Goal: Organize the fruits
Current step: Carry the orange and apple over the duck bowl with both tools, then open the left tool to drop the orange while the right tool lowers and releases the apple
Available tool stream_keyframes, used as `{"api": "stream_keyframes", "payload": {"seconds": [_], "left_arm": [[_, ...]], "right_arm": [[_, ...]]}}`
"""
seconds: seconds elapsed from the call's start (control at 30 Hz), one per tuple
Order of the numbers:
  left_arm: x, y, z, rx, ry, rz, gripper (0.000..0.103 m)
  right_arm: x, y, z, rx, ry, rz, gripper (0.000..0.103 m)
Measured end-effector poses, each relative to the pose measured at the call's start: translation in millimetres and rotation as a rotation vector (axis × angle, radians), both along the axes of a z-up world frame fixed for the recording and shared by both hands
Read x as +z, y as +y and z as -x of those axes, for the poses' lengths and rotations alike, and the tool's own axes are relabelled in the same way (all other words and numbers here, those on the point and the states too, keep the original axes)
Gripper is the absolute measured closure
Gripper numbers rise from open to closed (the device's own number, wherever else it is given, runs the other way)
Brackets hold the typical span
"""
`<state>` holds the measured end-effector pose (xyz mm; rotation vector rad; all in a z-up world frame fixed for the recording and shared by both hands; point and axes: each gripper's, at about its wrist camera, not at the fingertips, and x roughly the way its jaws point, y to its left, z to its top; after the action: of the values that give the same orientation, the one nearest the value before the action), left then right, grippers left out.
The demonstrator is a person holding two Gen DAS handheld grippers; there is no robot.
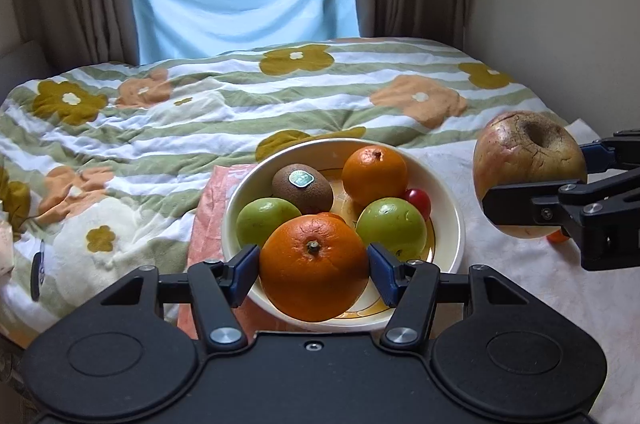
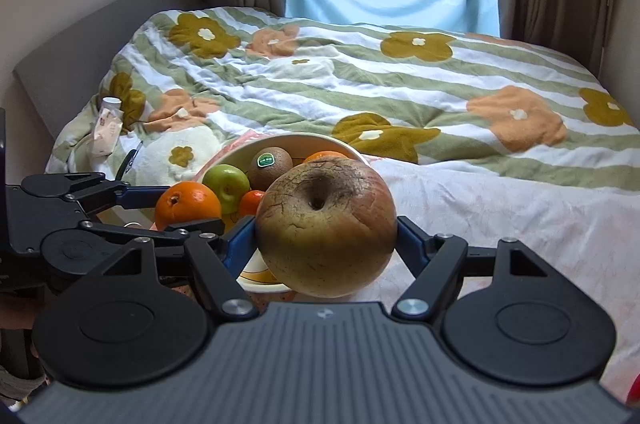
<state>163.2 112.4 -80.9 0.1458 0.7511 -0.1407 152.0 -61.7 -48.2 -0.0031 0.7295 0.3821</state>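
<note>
A cream bowl (image 1: 448, 220) on the bed holds a kiwi (image 1: 302, 186), an orange (image 1: 374, 175), two green apples (image 1: 267, 220), (image 1: 391, 226) and a small red fruit (image 1: 418, 200). My left gripper (image 1: 314, 266) is shut on a large orange (image 1: 314, 272), held over the bowl's near rim. My right gripper (image 2: 326, 228) is shut on a big brownish-red apple (image 2: 326, 228), held in the air right of the bowl; that apple also shows in the left wrist view (image 1: 528, 159). The bowl (image 2: 308, 140) and the left gripper's orange (image 2: 187, 204) show in the right wrist view.
The bowl stands on an orange cloth (image 1: 208, 216) beside a white cloth (image 1: 520, 284), both on a flowered striped quilt (image 1: 200, 111). A small orange fruit (image 1: 557, 236) peeks from behind the right gripper. Curtains and a blue-covered window are at the back. Packets (image 2: 106, 127) lie at the quilt's left edge.
</note>
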Motion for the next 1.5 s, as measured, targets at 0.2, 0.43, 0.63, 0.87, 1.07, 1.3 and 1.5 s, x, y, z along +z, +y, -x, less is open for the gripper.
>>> {"api": "stream_keyframes", "payload": {"seconds": [0.2, 0.43, 0.63, 0.87, 1.07, 1.3, 1.5], "left_arm": [[-12, -1, -11, -0.058, 0.015, -0.023, 0.039], [-3, -2, -6, -0.09, -0.049, -0.028, 0.004], [2, 3, 2, -0.089, -0.04, -0.026, 0.004], [13, 21, 12, -0.023, -0.048, 0.022, 0.004], [18, 30, 21, 0.02, -0.059, 0.03, 0.004], [18, 40, 27, 0.053, -0.059, 0.03, 0.004], [14, 45, 24, 0.063, -0.051, 0.023, 0.004]], "right_arm": [[-7, 6, -7, -0.051, 0.007, 0.0, 0.015], [-6, 5, -9, -0.088, 0.009, 0.002, 0.015], [0, 8, -14, -0.08, 0.0, 0.006, 0.015], [2, 18, -22, -0.041, -0.003, 0.016, 0.015], [-2, 34, -31, 0.016, 0.005, 0.026, 0.015], [-8, 62, -51, 0.087, -0.011, 0.041, 0.015], [-22, 78, -77, 0.101, -0.009, 0.055, 0.015]]}}
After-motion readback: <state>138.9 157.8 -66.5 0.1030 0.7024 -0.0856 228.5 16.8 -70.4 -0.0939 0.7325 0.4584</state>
